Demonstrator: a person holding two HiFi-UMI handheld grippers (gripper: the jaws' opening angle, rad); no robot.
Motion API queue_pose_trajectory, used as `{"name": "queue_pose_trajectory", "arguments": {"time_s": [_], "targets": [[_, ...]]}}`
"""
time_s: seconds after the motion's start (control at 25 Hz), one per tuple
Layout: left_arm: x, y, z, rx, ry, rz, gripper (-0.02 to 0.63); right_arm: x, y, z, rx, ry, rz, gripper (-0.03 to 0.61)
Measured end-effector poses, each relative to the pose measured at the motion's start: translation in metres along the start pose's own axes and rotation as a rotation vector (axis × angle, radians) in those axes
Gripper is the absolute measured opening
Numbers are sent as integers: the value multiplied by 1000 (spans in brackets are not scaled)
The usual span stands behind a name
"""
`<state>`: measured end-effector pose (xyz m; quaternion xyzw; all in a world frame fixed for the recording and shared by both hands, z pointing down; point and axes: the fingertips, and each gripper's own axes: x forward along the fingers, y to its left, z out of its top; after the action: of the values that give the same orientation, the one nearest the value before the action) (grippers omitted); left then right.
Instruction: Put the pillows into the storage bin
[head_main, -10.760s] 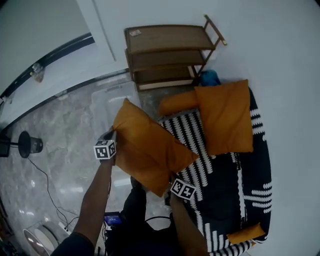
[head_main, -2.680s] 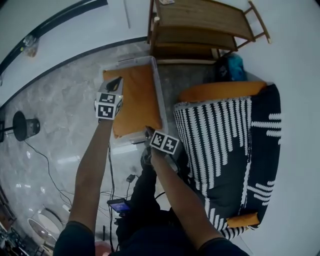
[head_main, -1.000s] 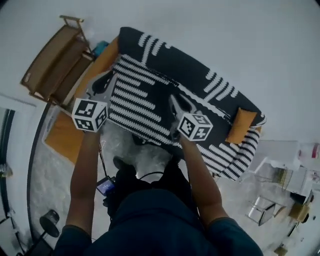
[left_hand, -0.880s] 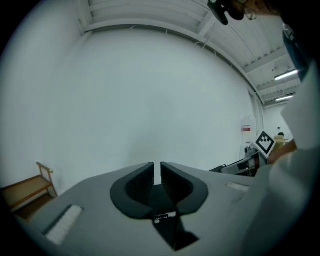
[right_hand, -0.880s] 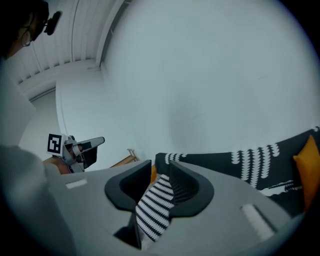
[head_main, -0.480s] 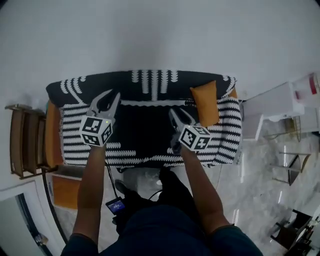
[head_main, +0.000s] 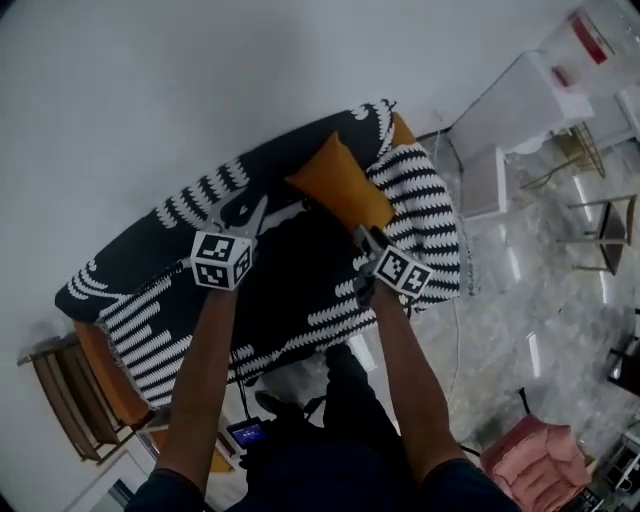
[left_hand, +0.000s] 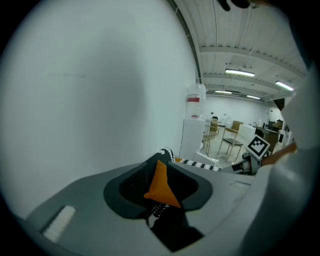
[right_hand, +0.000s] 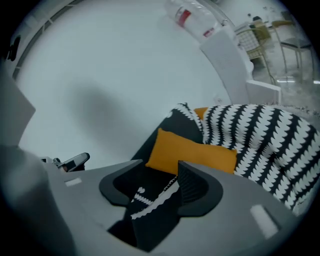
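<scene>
Two grippers are out over the sofa (head_main: 420, 215), one in each hand, and neither has hold of anything. The left gripper (head_main: 248, 208) sits at 10 o'clock from the middle of the head view. Its jaws have just been opening and stand part-way apart, with nothing between the pads. The right gripper (head_main: 368, 238) is at 2 o'clock, close to the middle. Its jaws have also just been opening and look the wider of the two, again gripping nothing.

One orange pillow (head_main: 340, 185) lies on the black-and-white patterned sofa, at 12 o'clock from the centre. It is propped against the backrest, near the armrest at the sofa's 2 o'clock end. The left gripper is at the pillow's 9 o'clock, apart from it. The right gripper is at its 5 o'clock, with its tips just beside the pillow's lower corner and not pressing on it. In the right gripper view the pillow (right_hand: 192, 152) shows beyond the jaws at 12 o'clock. In the left gripper view it appears edge-on as an orange wedge (left_hand: 161, 182) past the gap.

At the sofa's 8 o'clock end there is one orange strip (head_main: 100, 372), possibly a second cushion, though too little shows to be sure.

Around the sofa stand one wooden shelf (head_main: 60, 405) at 8 o'clock, one white cabinet (head_main: 505, 110) at 1 o'clock and one pink chair (head_main: 530, 465) at 4 o'clock.
</scene>
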<state>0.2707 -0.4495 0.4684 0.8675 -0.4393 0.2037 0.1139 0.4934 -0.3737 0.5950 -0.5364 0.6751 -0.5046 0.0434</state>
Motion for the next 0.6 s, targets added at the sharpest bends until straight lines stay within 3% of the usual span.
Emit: {"name": "queue_pose_trajectory", "arguments": {"time_s": [0.32, 0.6], "targets": [[149, -44, -64, 81, 195, -93, 176, 34, -157, -5, 174, 27, -136, 233], [208, -49, -113, 159, 303, -108, 234, 76, -225, -33, 267, 90, -140, 256]]}}
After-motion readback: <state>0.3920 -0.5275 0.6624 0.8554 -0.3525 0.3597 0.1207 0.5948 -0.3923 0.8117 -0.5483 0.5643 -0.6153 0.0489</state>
